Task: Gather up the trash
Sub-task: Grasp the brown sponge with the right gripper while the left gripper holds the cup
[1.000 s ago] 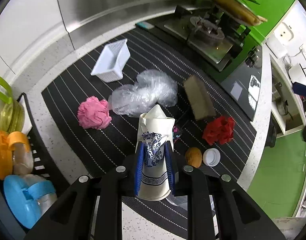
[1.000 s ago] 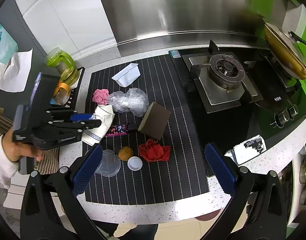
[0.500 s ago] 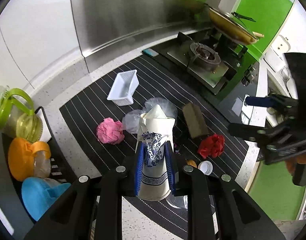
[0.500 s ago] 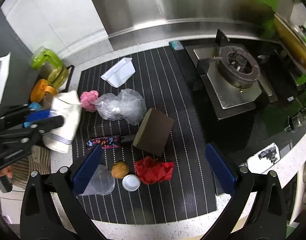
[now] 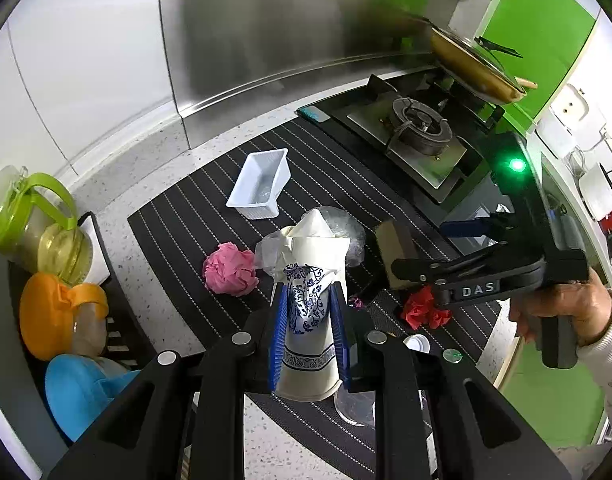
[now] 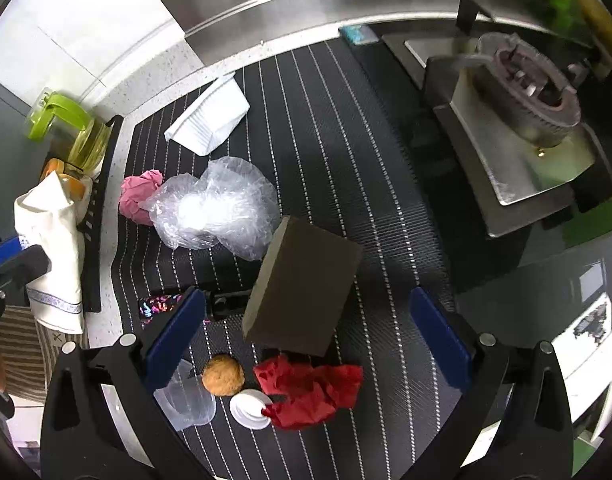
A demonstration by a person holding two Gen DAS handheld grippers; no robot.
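A speckled white countertop (image 5: 154,160) carries a black striped mat (image 6: 329,128). A steel backsplash (image 5: 266,20) rises behind; green wall (image 5: 545,20) and a gas stove (image 5: 419,128) sit right.

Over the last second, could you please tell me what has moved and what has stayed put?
The left gripper lifted the crushed paper cup off the mat. The open right gripper dropped toward the brown block. The remaining litter stayed put.
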